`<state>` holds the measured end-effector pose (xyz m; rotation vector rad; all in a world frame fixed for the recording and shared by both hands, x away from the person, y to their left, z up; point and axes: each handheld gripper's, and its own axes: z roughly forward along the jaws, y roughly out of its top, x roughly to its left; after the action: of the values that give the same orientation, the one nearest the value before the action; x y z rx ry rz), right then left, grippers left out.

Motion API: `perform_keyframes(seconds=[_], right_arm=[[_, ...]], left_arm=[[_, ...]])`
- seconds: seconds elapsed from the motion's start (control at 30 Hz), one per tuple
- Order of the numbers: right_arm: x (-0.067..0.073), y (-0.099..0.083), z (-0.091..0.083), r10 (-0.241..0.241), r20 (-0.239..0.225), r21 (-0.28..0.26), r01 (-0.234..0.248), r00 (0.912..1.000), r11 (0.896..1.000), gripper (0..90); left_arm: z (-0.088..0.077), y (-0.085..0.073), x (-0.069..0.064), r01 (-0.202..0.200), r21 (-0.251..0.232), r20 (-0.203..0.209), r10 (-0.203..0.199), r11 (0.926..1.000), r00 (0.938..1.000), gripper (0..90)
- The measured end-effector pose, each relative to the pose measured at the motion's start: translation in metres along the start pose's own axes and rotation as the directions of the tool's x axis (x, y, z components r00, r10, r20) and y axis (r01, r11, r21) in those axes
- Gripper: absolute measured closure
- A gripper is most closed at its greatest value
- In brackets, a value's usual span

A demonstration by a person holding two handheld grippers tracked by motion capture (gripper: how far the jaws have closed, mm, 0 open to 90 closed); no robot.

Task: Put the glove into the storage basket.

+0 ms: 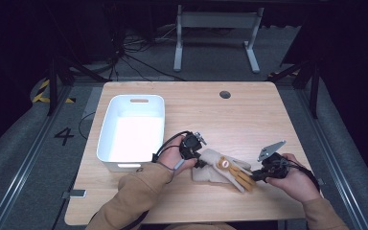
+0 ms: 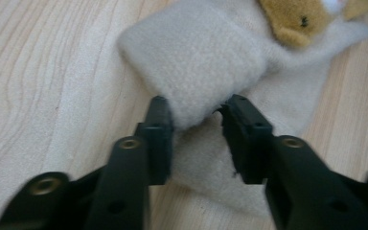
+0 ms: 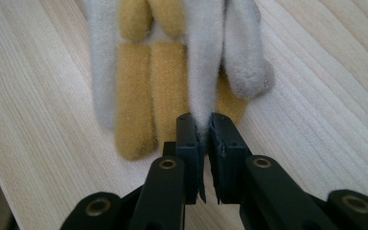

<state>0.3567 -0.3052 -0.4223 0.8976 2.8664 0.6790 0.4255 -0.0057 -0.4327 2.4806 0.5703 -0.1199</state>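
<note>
The left gripper (image 2: 196,112) pinches a bunched fold at the cuff end of a fleecy glove (image 1: 225,171), its black jaws pressing into the pile from both sides. The right gripper (image 3: 202,125) has its jaws nearly together, nipping the tip of one cream finger of the same glove. The glove lies on the wooden table (image 1: 249,115), near the person's edge, between the two hands and to the right of the white plastic bin (image 1: 109,125).

Judging from both grips, the step in hand is taking hold of the glove at its two ends, cuff on the left and fingertip on the right, ready to lift or stretch it. The next move would call for both hands to rise together and keep the fabric taut. The right pinch has little material in it and could slip off the soft fingertip if pulled unevenly.

The glove is thick and fuzzy, cream on the cuff and outer fingers, with mustard-yellow panels along the inner fingers and a small tan animal-face patch (image 1: 224,164) on the back. A second layer of cream fleece shows under the held fold. The bin is smooth, with rounded corners and a slot handle. The tabletop is pale wood grain, flat and matte.
</note>
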Motion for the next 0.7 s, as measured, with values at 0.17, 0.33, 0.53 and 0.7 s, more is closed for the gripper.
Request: perform_keyframes(seconds=[0.17, 0.33, 0.53, 0.7], right_arm=[[0.001, 0.001, -0.001, -0.003, 0.003, -0.004, 0.003, 1.0, 1.0, 84.4], [0.001, 0.001, -0.002, 0.0, 0.006, -0.007, 0.0, 1.0, 1.0, 84.9], [-0.001, 0.0, -0.011, 0.001, 0.036, -0.02, -0.001, 0.9994, 1.0, 86.5], [-0.002, 0.0, -0.021, 0.004, 0.062, -0.041, -0.001, 0.998, 0.999, 86.9]], left_arm=[[-0.003, 0.002, -0.005, -0.018, 0.014, -0.009, 0.018, 0.9997, 0.9998, 78.5], [-0.006, 0.003, -0.009, -0.047, 0.022, -0.035, 0.048, 0.9986, 0.9982, 84.4], [-0.016, 0.006, -0.017, -0.077, 0.006, -0.055, 0.077, 0.997, 0.9955, 86.1], [-0.025, 0.007, -0.024, -0.096, -0.018, -0.062, 0.095, 0.9952, 0.9936, 86.1]])
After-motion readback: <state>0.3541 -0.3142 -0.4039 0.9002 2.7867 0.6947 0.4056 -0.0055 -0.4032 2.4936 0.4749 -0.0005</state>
